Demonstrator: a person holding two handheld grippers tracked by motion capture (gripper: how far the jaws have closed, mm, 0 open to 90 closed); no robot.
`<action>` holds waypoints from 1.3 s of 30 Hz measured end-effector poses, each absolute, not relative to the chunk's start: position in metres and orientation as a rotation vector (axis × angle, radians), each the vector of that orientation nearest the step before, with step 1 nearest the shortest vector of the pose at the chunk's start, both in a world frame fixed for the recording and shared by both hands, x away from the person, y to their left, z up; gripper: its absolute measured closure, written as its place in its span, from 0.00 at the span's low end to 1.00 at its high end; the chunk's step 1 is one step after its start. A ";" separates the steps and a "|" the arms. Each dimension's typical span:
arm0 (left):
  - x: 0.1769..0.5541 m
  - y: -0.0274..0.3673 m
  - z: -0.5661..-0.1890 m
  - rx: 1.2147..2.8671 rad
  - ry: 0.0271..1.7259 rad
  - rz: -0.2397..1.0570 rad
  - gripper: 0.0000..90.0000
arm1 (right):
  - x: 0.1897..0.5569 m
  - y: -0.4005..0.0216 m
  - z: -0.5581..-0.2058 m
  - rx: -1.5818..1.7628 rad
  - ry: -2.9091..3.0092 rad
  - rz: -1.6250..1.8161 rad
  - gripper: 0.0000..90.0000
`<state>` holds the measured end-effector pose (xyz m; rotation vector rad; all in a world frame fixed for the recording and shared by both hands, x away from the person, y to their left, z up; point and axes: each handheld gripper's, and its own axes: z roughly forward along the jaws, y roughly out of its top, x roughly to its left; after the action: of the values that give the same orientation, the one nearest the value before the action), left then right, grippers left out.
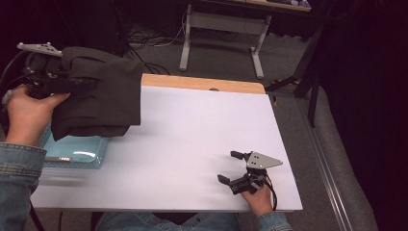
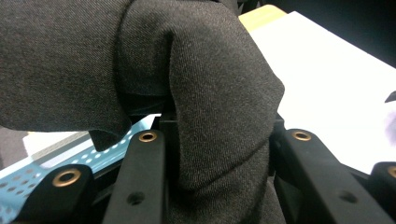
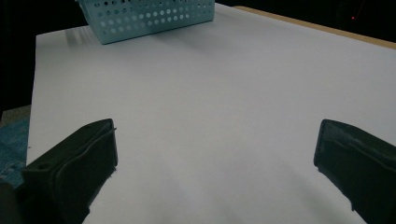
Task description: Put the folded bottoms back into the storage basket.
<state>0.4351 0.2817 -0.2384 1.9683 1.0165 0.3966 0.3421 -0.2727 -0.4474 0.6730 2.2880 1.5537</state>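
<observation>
Figure: carrying a folded garment over the basket. Your left claw [image 1: 72, 85] is pinching a thick fold of the dark grey cloth [image 1: 103, 91]; in the left gripper view the fabric [image 2: 219, 116] bulges between the two black jaws, which press on it from both sides. The cloth hangs in the air at the far left of the tabletop [image 1: 192, 139], its lower edge draped just above the light blue perforated basket [image 1: 77, 151], which stands at the left edge. Your right claw [image 1: 231, 167] rests near the right front of the tabletop with its jaws spread wide and nothing between them; the right gripper view looks across bare white surface toward the basket [image 3: 144, 18].

To do this step well, keep the pinch firm, since the bunched fold is thick and could slip if you relax. Carry the cloth level, so the loose hem clears the basket rim instead of catching and dragging the basket. Keep the right claw well apart until the cloth hangs steady; it is probably best brought in only to take a free corner.
</observation>
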 end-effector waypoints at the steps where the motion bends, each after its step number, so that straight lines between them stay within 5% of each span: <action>1: 0.434 0.288 -0.239 1.969 1.023 0.396 0.73 | 0.342 -0.273 -0.447 0.674 2.287 1.553 0.00; 39: 0.423 0.353 -0.263 2.046 1.108 0.259 0.72 | 0.342 -0.270 -0.448 0.670 2.299 1.529 0.00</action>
<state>0.4233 0.3529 -0.2629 2.0456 1.1081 0.2585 0.3423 -0.2701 -0.4483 0.6700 2.2990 1.5294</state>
